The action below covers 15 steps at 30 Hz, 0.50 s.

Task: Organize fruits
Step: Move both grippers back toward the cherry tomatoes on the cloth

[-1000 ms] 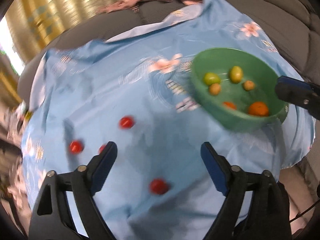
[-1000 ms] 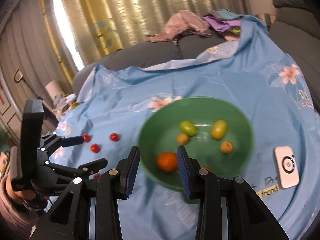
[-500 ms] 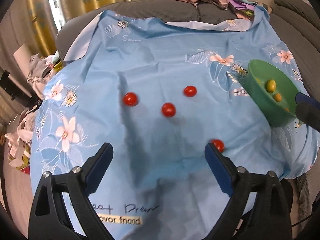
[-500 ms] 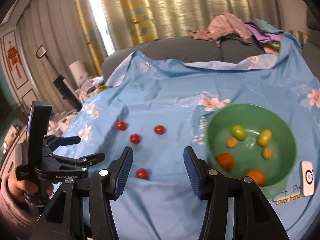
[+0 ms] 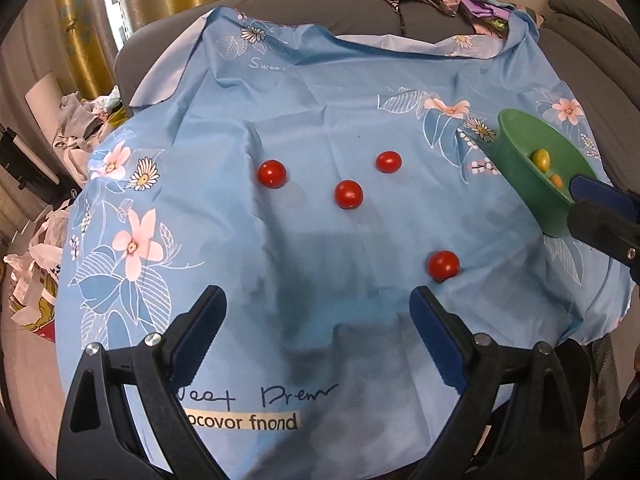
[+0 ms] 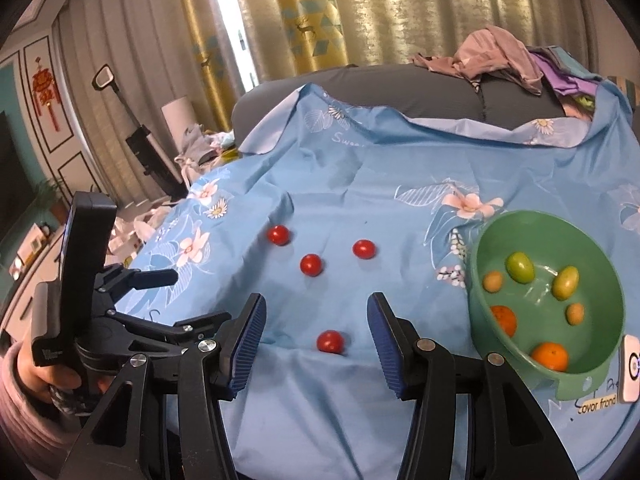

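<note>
Left gripper (image 5: 318, 322): jaws spread wide with nothing between them, hovering above the blue flower-printed cloth (image 5: 312, 92).
Right gripper (image 6: 314, 334): jaws partly apart and empty; in its own view the nearest red tomato lies on the cloth in the gap between the fingers, untouched.
Nearest small round red tomato (image 6: 330, 341): just ahead of the right gripper's tips; ahead and right of the left gripper's right finger (image 5: 443, 265).
Three more red tomatoes: farther ahead of both grippers, well apart from each other, at (image 5: 272, 173), (image 5: 349, 194) and (image 5: 389, 161).
Round green plastic bowl (image 6: 596, 240): right of the right gripper, on the cloth, holding two oranges, two yellow-green fruits and two small tan ones.
White device (image 6: 631, 368): just beside the bowl's right rim.
Person's hand (image 6: 44, 376): grips the left gripper's handle.
</note>
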{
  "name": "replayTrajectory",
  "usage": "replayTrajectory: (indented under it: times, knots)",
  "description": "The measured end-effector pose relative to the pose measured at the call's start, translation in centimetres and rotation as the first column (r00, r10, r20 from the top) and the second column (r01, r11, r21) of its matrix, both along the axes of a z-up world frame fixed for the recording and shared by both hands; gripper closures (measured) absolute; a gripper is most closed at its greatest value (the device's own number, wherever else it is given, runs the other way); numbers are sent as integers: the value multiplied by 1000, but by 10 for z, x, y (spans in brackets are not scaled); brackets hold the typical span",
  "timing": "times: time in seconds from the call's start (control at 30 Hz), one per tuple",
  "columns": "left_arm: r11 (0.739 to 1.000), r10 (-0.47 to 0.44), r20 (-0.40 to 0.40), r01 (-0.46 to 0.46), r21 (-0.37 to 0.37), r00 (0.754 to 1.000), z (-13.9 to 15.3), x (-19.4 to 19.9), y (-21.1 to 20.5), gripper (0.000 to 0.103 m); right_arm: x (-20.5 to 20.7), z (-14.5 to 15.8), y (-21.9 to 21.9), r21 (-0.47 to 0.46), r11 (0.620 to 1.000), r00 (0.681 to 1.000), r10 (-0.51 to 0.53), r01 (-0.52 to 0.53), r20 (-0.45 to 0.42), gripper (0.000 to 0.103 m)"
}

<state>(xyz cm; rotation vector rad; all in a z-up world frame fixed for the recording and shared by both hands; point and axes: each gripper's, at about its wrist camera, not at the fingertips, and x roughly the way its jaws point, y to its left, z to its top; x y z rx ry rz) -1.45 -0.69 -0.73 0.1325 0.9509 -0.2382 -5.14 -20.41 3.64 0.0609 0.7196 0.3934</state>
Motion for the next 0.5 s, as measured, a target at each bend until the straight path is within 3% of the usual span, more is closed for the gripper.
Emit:
replayTrajectory:
  times: [0.5]
  knots:
    - [999, -25, -57, 23, -25, 998, -18, 14, -9, 10, 20, -17, 1, 17, 1000, 999, 2, -2, -46, 50]
